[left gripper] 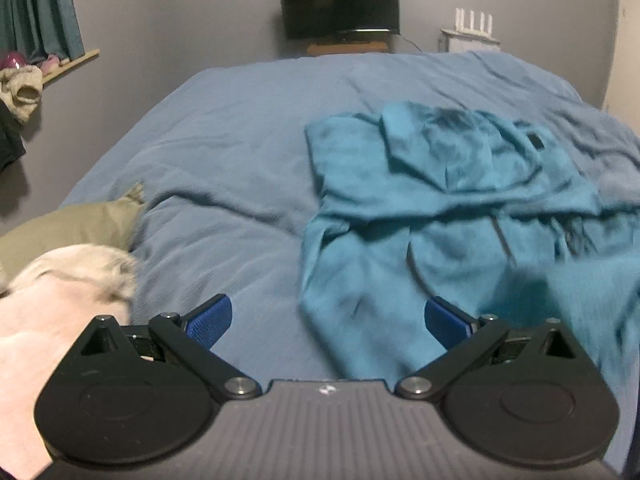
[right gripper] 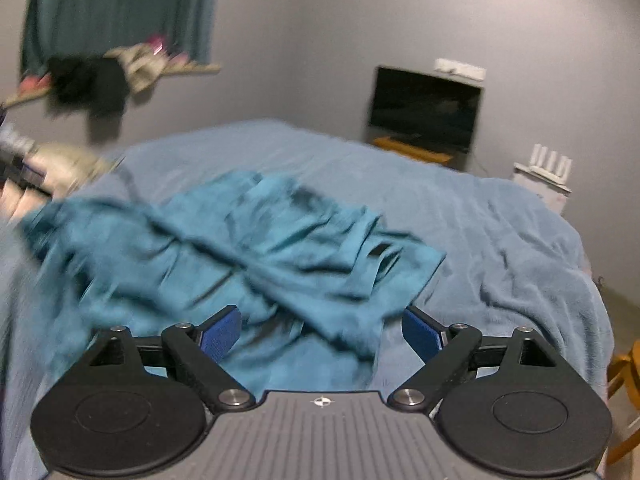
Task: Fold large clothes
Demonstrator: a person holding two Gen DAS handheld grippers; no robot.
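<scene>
A teal garment (left gripper: 440,216) lies crumpled on the blue bed (left gripper: 240,152), right of the middle in the left wrist view. My left gripper (left gripper: 328,322) is open and empty, just above the bed at the garment's near left edge. In the right wrist view the same teal garment (right gripper: 224,248) spreads across the middle, blurred by motion. My right gripper (right gripper: 322,332) is open and empty, with its blue pads (right gripper: 420,334) over the garment's near edge.
An olive pillow (left gripper: 76,224) and a pale fluffy blanket (left gripper: 60,292) lie at the bed's left. A dark TV (left gripper: 340,4) stands against the far wall. A wooden chair (right gripper: 628,384) stands at the bed's right side. Clothes hang on a shelf (right gripper: 104,76) below a curtain.
</scene>
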